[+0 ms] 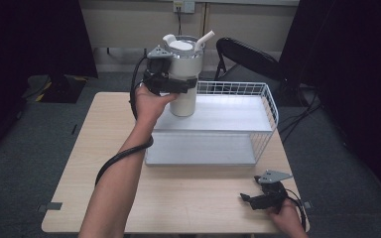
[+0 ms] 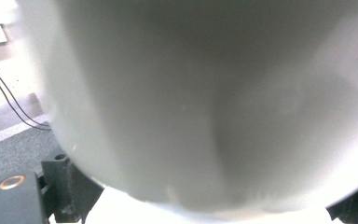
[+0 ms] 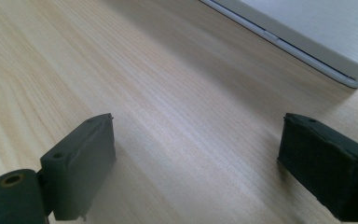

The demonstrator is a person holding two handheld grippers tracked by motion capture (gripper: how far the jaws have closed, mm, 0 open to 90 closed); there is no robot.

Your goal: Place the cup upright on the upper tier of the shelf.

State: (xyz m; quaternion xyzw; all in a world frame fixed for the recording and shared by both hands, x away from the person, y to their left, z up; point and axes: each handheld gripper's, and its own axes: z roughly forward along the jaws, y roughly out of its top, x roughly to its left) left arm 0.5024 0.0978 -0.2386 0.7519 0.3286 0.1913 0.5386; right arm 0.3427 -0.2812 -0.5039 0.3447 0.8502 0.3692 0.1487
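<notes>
**White tumbler held upright over the wire basket**

A tall white cylindrical tumbler with a lid and a stubby white spout (image 1: 183,74) is gripped around its middle by the left tongs (image 1: 178,85), which are clenched on its body. It is held at the far left corner of a white wire basket with a flat metal floor (image 1: 273,111); whether its base touches that floor cannot be told. In the left gripper view the smooth white wall of the tumbler (image 2: 205,102) is seen pressed close. Its long axis is kept vertical, lid upward, the spout angled to the far right. The wall is judged stiff, smooth and likely slippery, with some weight if filled; a hold at mid-body, below the wider upper section, is judged soundest. The right tongs (image 1: 250,199) are released, jaws spread wide, and are rested on the pale wooden desk (image 3: 168,93) at its near right corner.
</notes>
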